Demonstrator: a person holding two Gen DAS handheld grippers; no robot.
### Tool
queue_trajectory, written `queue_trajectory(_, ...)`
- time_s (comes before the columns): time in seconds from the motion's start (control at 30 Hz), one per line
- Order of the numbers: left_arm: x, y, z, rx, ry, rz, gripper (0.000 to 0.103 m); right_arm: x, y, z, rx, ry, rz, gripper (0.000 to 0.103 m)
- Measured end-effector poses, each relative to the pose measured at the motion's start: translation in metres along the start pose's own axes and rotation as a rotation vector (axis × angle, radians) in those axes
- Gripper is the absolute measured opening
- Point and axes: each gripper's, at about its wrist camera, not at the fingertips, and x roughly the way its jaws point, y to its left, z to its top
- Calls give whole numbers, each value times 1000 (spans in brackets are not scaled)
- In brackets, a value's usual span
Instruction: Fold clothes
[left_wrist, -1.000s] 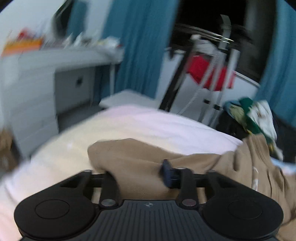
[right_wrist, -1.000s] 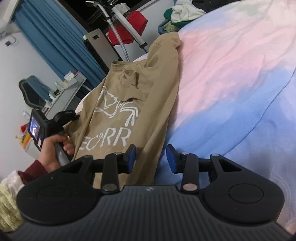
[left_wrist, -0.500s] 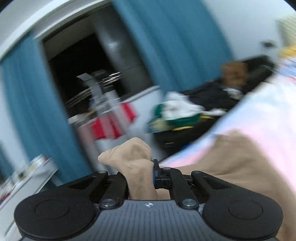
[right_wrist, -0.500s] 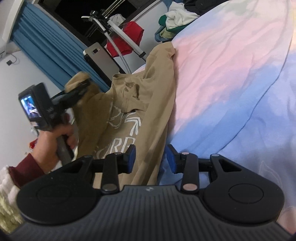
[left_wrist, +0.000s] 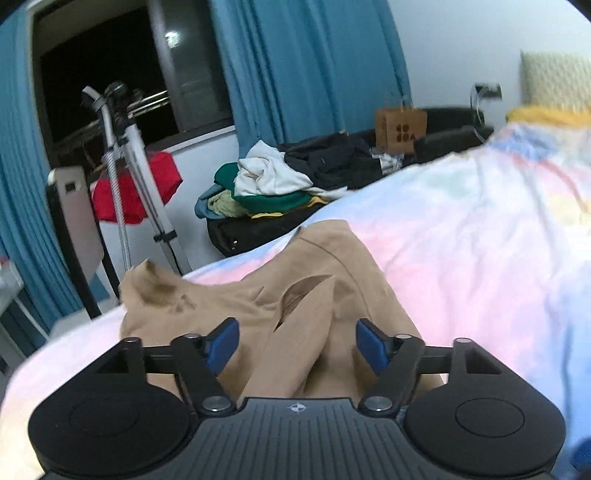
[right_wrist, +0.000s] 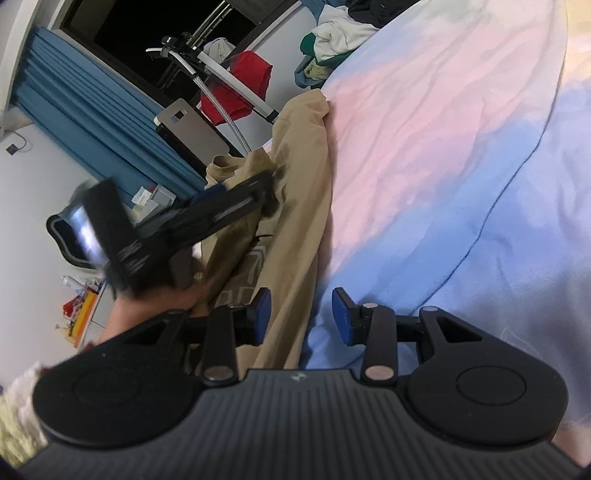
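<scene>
Centrally, one tan T-shirt (left_wrist: 325, 266) lies on one pastel bedspread (left_wrist: 480, 229), a folded-over panel lying across its middle. Two grippers appear. Left gripper (left_wrist: 295, 341): jaws opening, cloth lying between the two blue pads (left_wrist: 221, 343) but not pinched. Right gripper (right_wrist: 301, 314): jaws partly apart, empty, over the shirt's edge. One clothes pile (left_wrist: 273, 184) sits beyond the bed.
</scene>
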Motion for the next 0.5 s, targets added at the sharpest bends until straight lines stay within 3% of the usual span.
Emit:
queue_trajectory(0.23,-87,66,-42,-182,124,-39,74,1,1,-1,-17,5,-4,40)
queue_trajectory(0.4,-168,127,-86,-457,263,-15,71,-2,7,-2,-63,-1,5,40)
queue_trajectory(0.5,-207,155,-116,-618,376,-44,71,-2,11,-6,-91,16,5,40)
